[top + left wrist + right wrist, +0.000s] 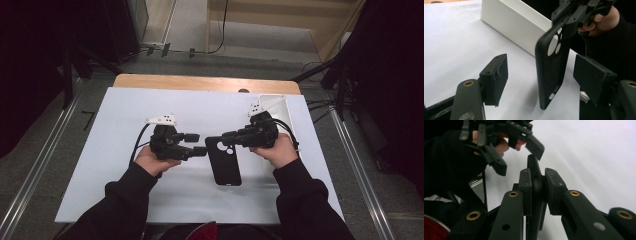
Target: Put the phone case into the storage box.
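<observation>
right gripper (223, 135) clamps the top end of a black phone case (223, 161), by the camera cut-outs; in the right gripper view its two pads press flat on either side of the case edge, closed tight on it. in the left gripper view the case (552, 67) hangs edge-on and roughly upright, its lower end just above the white table (125, 175), not lying on it as far as i can tell.

left gripper (200, 144) sits just beside the case's upper left edge, jaws spread, nothing between the pads. in the left gripper view the case stands between its two pads (496, 77), nearer the right one, with clear gaps both sides. an open white box (511, 22) stands behind, near the table's right edge.

step in hand, by my reading: handing the case over or steadying it for a two-handed hold. next move calls for the left jaws to centre on the case edge and close squarely, while the right grip stays firm until the left has a sure hold.
</observation>
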Tool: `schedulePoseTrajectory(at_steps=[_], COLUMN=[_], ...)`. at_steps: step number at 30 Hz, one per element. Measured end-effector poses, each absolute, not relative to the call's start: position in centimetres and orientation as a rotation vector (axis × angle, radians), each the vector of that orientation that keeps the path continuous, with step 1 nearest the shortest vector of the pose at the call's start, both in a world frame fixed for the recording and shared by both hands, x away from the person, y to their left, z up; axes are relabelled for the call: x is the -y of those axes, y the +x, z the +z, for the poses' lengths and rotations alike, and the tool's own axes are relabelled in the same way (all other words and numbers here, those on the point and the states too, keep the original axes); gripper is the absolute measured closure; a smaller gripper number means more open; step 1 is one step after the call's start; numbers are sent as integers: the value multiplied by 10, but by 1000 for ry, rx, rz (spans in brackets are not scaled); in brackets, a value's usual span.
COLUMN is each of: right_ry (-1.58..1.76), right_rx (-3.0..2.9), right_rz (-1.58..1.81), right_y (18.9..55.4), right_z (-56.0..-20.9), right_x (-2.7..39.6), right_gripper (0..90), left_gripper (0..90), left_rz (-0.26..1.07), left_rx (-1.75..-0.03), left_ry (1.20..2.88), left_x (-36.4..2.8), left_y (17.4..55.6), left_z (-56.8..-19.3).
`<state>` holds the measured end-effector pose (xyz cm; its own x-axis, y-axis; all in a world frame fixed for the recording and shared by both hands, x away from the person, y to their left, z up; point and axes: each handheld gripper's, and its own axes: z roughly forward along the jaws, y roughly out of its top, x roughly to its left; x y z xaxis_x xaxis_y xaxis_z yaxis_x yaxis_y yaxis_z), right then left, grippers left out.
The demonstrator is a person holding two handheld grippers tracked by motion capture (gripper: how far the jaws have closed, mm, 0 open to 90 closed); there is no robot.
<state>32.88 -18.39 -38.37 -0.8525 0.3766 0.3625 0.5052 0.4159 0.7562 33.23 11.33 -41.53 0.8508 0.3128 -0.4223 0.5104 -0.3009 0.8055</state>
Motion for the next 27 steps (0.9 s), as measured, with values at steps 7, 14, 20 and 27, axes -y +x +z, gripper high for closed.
schedulePoseTrajectory(at_steps=[7,14,20,27], right_ry=[-761,-728,-701,-672], right_rx=[2508,2495,2481,2484], right_rz=[-1399,-1383,-1382,-1370], right_y=[328,329,328,327], right_z=[-385,-387,-388,-389], right_x=[179,175,172,169], right_gripper=[750,750,749,750], left_gripper=[281,282,335,392], left_rz=[-244,-280,-279,-272], left_rx=[-592,-582,-550,-531], left_ry=[1919,1921,1947,1990], left_x=[-113,-111,-108,-103], left_y=[335,335,334,331], left_z=[-415,-415,-417,-418])
